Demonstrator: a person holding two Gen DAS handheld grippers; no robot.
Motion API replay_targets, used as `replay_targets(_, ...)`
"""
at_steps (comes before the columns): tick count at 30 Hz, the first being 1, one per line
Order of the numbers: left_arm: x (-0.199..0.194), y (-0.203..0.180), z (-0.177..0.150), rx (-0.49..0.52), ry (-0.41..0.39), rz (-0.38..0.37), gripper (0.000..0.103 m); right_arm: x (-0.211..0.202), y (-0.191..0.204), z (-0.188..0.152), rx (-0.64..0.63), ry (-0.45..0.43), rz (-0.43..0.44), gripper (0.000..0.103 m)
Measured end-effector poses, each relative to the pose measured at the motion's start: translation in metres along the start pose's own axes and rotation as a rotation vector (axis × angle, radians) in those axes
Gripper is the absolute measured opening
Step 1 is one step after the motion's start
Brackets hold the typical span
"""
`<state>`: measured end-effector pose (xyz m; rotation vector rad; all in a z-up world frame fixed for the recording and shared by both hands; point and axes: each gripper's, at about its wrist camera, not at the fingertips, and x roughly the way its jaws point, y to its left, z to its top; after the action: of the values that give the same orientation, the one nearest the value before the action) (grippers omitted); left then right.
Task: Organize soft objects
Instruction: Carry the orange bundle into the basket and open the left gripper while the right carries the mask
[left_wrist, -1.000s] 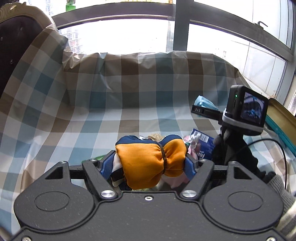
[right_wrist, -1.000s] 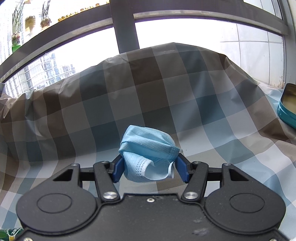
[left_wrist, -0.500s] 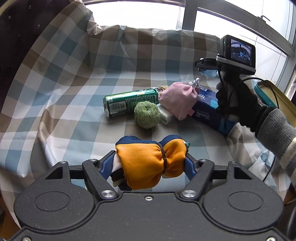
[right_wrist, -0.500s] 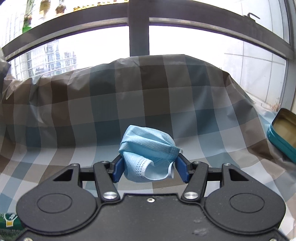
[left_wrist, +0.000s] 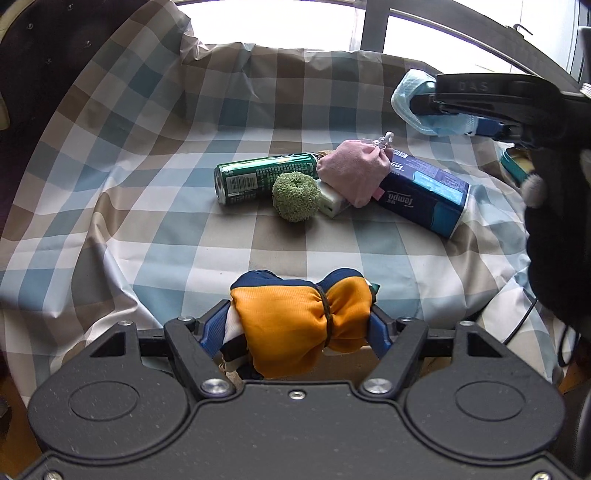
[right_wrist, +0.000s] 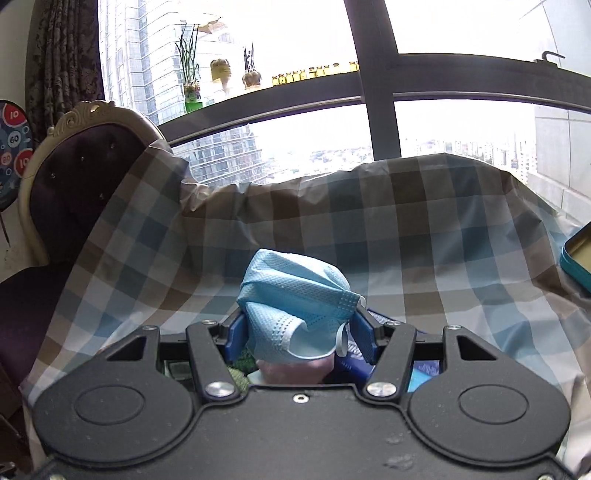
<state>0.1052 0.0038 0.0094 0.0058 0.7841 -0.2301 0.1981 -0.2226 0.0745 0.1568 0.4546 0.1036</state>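
The orange bundle (left_wrist: 301, 325), a rolled cloth with navy edging cinched by a dark band right of its middle, sits crosswise between the 2 blue pads of the left gripper (left_wrist: 299, 328), its long axis running pad to pad. The pads press its 2 ends, so this gripper is clamped on it, above the near part of the checked cloth (left_wrist: 155, 206).

The blue face mask (right_wrist: 295, 306), crumpled into a lump, is pinched in the right gripper (right_wrist: 295, 332), whose fingers are closed against its sides; a loose folded edge and a white ear loop hang at its lower front. In the left wrist view the same mask (left_wrist: 410, 103) shows at upper right, held well above the cloth.

Farther out on the cloth lies a tight cluster: a green can (left_wrist: 258, 177) on its side with its barcoded end toward the left, a green knitted ring (left_wrist: 295, 195) touching it, a small white block (left_wrist: 334, 201) just behind the ring, a pink pouch (left_wrist: 354, 171) resting over the block, and a blue tissue pack (left_wrist: 424, 192) angled down to the right.

A teal tin (right_wrist: 578, 258) sits at the right edge. A dark upholstered chair (right_wrist: 70, 192) stands at the left under the cloth's edge.
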Motion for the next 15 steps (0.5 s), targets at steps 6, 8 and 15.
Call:
replay_targets(6,-0.013,0.001,-0.012,-0.017,0.000,0.013,0.069,-0.071,0.017,-0.041,0.039,0.039,0.005,0.058)
replay_targets(8,-0.018,0.000,-0.018,-0.023,0.000,0.019,0.069,-0.091,0.020,-0.054,0.058,0.053,-0.004,0.058)
replay_targets(15,-0.026,0.001,-0.034,-0.053,0.021,0.039,0.069,-0.155,0.032,-0.097,0.052,0.060,-0.058,0.058)
